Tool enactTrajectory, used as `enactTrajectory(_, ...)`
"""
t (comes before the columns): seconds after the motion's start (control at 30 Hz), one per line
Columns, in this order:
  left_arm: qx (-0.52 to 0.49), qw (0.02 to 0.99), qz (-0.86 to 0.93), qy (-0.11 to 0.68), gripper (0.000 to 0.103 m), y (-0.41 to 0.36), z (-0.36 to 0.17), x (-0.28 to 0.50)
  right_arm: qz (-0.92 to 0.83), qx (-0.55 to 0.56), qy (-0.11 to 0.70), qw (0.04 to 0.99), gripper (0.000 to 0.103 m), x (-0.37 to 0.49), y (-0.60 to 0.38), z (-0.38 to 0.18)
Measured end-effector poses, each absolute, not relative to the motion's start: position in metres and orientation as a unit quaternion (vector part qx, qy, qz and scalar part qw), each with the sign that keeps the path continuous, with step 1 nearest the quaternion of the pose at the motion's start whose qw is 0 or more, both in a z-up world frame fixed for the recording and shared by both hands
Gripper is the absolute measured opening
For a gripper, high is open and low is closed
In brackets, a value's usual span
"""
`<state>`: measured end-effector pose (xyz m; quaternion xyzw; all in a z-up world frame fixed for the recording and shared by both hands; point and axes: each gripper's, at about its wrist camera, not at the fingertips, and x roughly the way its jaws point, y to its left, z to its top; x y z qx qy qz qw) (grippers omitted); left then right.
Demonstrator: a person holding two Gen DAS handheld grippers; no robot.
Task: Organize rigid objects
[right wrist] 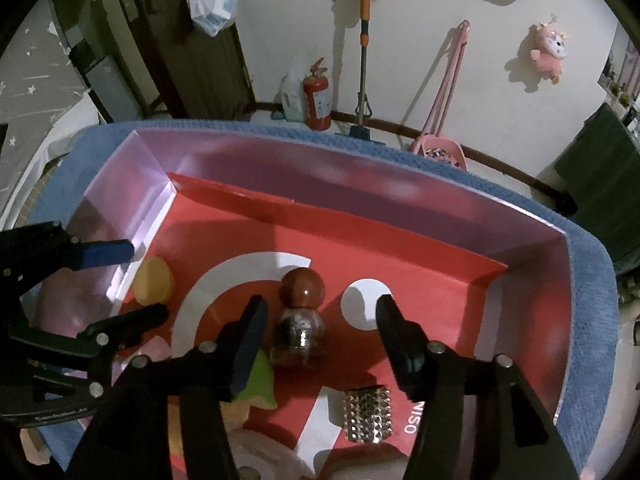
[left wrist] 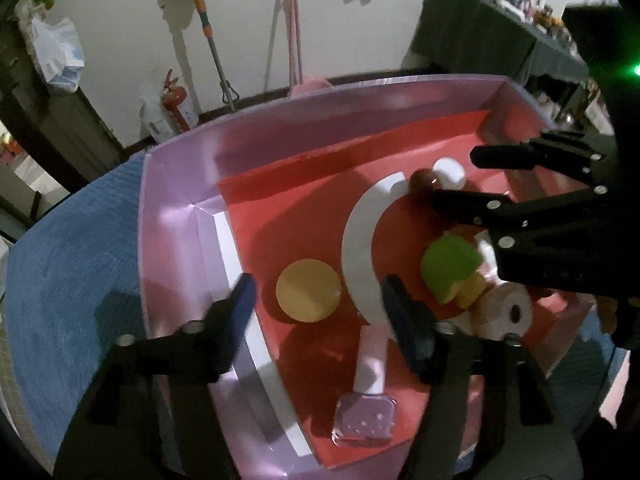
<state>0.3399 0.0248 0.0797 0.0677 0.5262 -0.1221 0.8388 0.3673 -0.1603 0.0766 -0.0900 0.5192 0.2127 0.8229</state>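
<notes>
Both grippers hanging over the pink-walled, red-floored cardboard box (right wrist: 520, 240). Left gripper (left wrist: 320, 304) released, yellow round disc (left wrist: 308, 290) lying between its fingers. Right gripper (right wrist: 320, 320) released, brown-capped glittery bottle (right wrist: 300, 316) lying between its fingers, untouched.

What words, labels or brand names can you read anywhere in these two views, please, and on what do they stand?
"NISO", white letters cut off at the edge, on the red liner of the box.
Raised lettering on the left gripper arm: too blurred to read.
Fire extinguisher label: too small.
</notes>
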Motion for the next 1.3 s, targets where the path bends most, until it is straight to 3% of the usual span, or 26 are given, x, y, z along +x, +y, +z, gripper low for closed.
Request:
enactTrajectory(0.3,0.032,0.875,-0.126,0.467,0.074,0.034,0.127,0.293,0.210,-0.087,0.477,0.849,0.076,0.336,-0.171,0.118)
enactTrajectory(0.47,0.021,0.897,-0.136,0.420,0.079,0.031,0.152,0.256,0.213,-0.090,0.435,0.870,0.094,0.299,-0.178,0.154)
enactTrajectory(0.53,0.017,0.906,-0.138,0.400,0.085,0.031,0.159,0.239,0.216,-0.091,0.415,0.879,0.096,0.281,-0.181,0.169)
enactTrajectory(0.67,0.010,0.922,-0.137,0.362,0.086,0.029,0.171,0.204,0.216,-0.085,0.378,0.896,0.102,0.242,-0.193,0.194)
enactTrajectory(1.0,-0.019,0.951,-0.121,0.285,0.094,0.030,0.176,0.129,0.204,-0.067,0.299,0.930,0.103,0.142,-0.220,0.214)
enactTrajectory(1.3,-0.012,0.957,-0.083,0.279,0.096,0.014,0.135,0.090,0.161,-0.043,0.288,0.943,0.103,0.080,-0.238,0.172)
